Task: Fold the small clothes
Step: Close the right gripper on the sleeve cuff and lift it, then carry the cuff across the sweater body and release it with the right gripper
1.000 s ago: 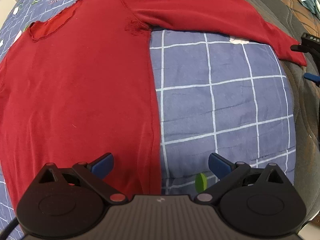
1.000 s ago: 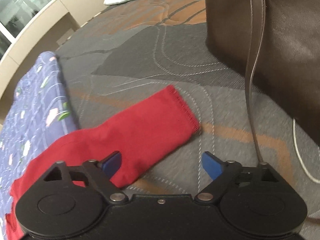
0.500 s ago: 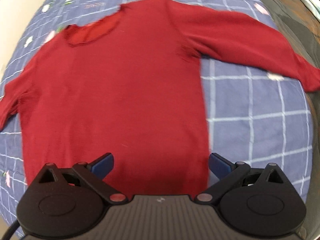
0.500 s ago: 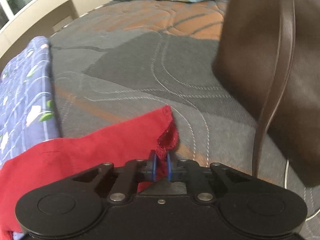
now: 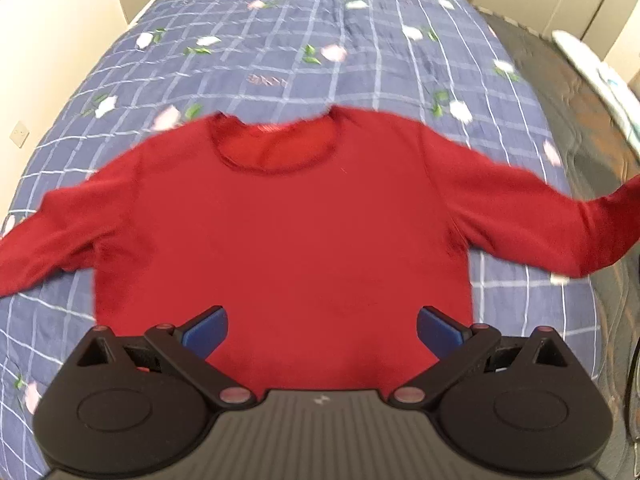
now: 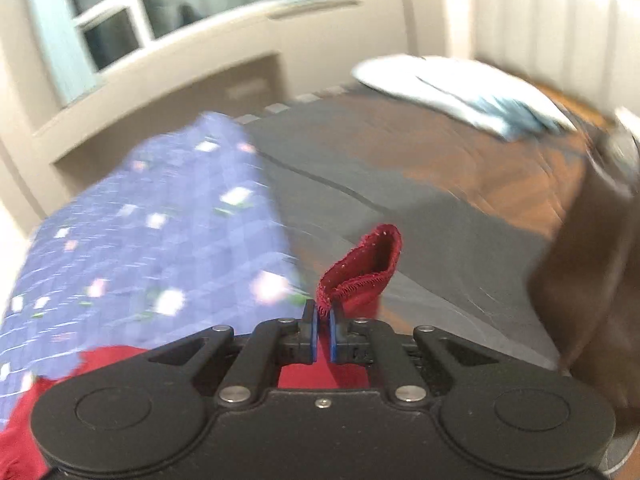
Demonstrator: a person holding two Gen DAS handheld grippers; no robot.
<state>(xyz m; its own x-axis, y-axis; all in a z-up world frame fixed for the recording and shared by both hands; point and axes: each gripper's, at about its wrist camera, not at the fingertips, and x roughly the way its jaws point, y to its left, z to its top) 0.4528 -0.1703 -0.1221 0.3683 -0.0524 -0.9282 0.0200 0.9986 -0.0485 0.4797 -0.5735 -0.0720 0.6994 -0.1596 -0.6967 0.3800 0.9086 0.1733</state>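
- On the blue checked quilt a red long-sleeved sweater lies spread flat, neckline at the far side, both sleeves stretched outward
- Above the sweater's hem the left gripper hovers, its blue fingertips wide apart and holding nothing
- At the sweater's right sleeve, the right gripper is pinched together on the cuff, which stands up above its tips, lifted off the bed
- Beyond the sweater's right side lies a grey and brown mattress, with a white pillow at its far end and a dark brown bag nearby
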